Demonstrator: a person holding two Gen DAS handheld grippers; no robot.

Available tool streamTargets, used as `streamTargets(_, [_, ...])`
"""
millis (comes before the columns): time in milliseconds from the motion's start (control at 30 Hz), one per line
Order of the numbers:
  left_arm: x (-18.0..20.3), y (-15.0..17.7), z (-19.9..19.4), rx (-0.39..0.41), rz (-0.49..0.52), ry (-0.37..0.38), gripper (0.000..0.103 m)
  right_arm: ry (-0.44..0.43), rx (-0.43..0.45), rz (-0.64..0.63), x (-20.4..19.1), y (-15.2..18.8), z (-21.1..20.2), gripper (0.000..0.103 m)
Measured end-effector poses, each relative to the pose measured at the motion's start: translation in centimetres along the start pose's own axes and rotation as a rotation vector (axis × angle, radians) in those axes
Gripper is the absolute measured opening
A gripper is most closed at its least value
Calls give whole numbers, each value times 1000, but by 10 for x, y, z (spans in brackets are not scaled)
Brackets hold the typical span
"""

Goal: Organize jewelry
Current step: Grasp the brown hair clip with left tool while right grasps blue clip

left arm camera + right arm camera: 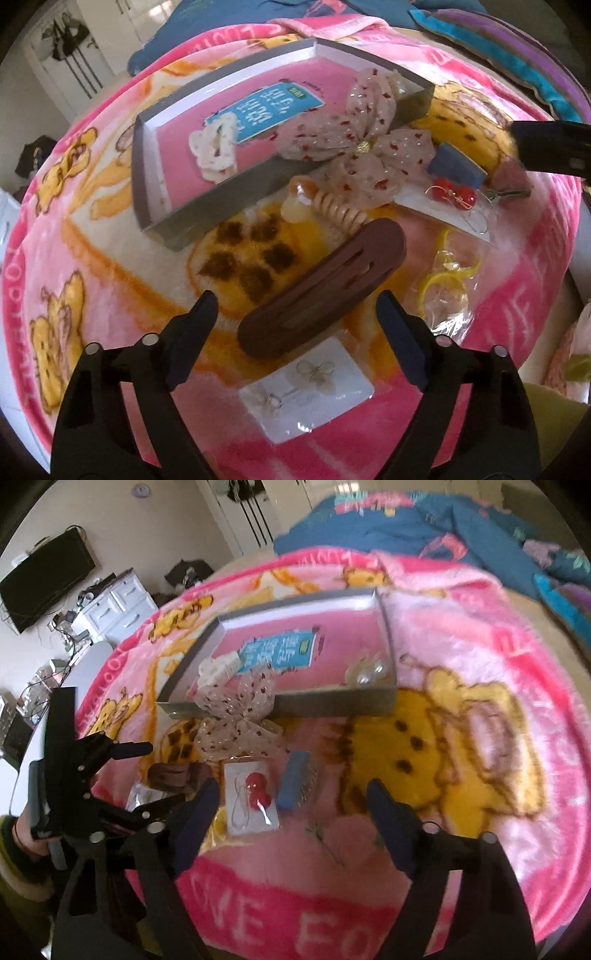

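Long brown hair clip (pixel 321 288) lies flat; both grippers' fingers spread, holding nothing

Bright daylight, motion blur, fisheye edges dark.

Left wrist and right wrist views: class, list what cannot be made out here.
- Box label: print blurred in both views.
- Earrings on the white card: too small, left wrist view.
- Right gripper: cut off by the edge, left wrist view.
- Brown clip: partly behind the fingers, right wrist view.

Both wrist views steeply down, near, sharing box (pixel 229 122) (pixel 295 642)
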State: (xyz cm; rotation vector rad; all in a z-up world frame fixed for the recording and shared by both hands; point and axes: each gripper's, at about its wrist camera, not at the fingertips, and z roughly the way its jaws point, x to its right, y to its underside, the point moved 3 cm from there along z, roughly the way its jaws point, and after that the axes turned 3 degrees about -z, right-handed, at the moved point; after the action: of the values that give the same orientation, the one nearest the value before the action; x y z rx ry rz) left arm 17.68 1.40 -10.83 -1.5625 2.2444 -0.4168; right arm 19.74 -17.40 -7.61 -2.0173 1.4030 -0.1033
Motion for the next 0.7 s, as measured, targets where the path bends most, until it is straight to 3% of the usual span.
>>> streamTargets(167, [4, -4, 11, -19, 29, 13, 64, -36, -99, 74, 12, -4, 38, 51])
streamTargets(267, [6, -6, 16, -29, 41, 38, 56, -50, -123, 100, 16, -2, 50, 36])
streamTargets(300, [7, -7, 18, -29, 49, 40, 54, -57, -123, 101, 17, -2, 52, 26])
streamTargets(433, [11, -9, 19, -20, 74, 44, 37, -57, -81, 101, 20, -1, 43, 25])
streamTargets(700, [4, -11, 11, 8, 14, 98, 20, 14, 47, 148, 40, 0, 5, 25])
